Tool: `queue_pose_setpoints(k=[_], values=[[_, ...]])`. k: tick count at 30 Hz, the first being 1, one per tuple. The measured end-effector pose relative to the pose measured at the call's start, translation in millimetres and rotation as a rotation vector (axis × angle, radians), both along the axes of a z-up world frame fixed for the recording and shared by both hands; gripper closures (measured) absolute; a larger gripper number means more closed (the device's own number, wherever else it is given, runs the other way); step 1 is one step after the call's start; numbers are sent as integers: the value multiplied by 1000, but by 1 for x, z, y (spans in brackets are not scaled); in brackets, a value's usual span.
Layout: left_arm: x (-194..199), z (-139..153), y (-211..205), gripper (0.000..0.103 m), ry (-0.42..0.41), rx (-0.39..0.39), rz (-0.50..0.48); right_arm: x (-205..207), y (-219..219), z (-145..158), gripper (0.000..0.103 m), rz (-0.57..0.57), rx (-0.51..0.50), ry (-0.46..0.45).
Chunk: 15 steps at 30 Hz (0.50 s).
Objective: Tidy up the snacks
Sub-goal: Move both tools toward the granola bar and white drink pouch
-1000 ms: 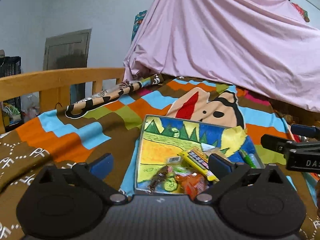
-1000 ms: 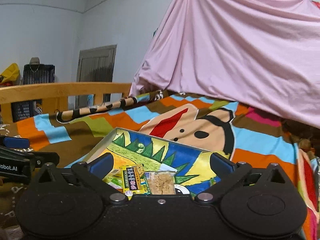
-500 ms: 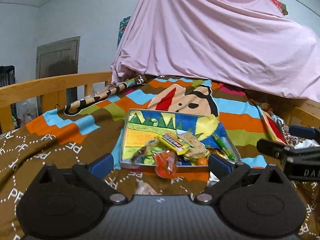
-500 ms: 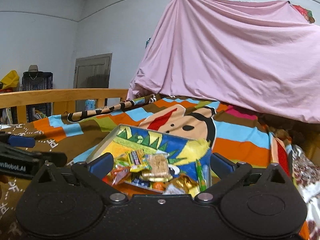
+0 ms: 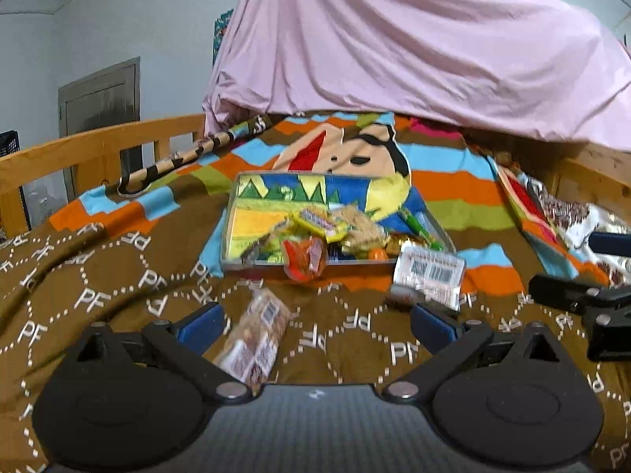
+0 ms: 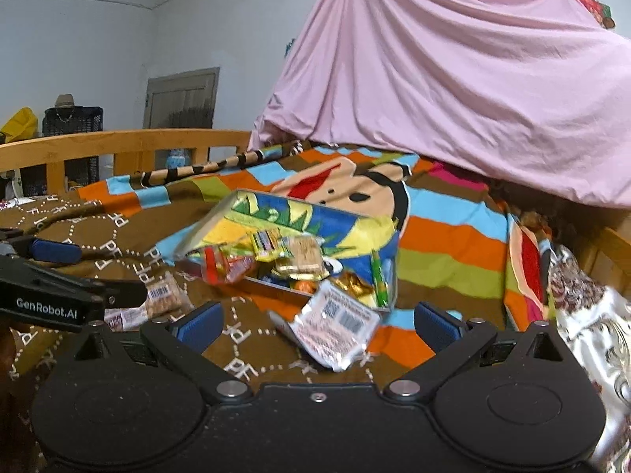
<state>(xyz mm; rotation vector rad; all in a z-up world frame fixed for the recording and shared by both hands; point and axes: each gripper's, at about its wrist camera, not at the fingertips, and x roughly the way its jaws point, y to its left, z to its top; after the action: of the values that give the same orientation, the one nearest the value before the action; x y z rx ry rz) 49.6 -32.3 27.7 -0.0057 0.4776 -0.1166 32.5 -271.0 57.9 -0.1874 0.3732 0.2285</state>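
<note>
Both units have backed away from the tray (image 5: 315, 264): your left gripper (image 5: 313, 321) and right gripper (image 6: 315, 321) now hang released and empty, low in frame. Loose snacks remain outside the tray, so sorting remains. The left view shows a biscuit pack (image 5: 256, 331) between its fingers; the right view centres the silver packet (image 6: 335, 323) at the tray's corner.

Brown dotted blanket (image 5: 118, 299); pink sheet (image 5: 414, 47); orange wrapper (image 5: 303, 256).

"GenRobot.AI" on left claw (image 6: 51, 303); "PF" on blanket (image 5: 90, 299)
</note>
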Motion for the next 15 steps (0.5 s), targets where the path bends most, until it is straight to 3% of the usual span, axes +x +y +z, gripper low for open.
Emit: queue_pose_setpoints(k=[15], values=[[-9,-25,3,0,111,49,34,-6,4,-29,1,3,-41,115]])
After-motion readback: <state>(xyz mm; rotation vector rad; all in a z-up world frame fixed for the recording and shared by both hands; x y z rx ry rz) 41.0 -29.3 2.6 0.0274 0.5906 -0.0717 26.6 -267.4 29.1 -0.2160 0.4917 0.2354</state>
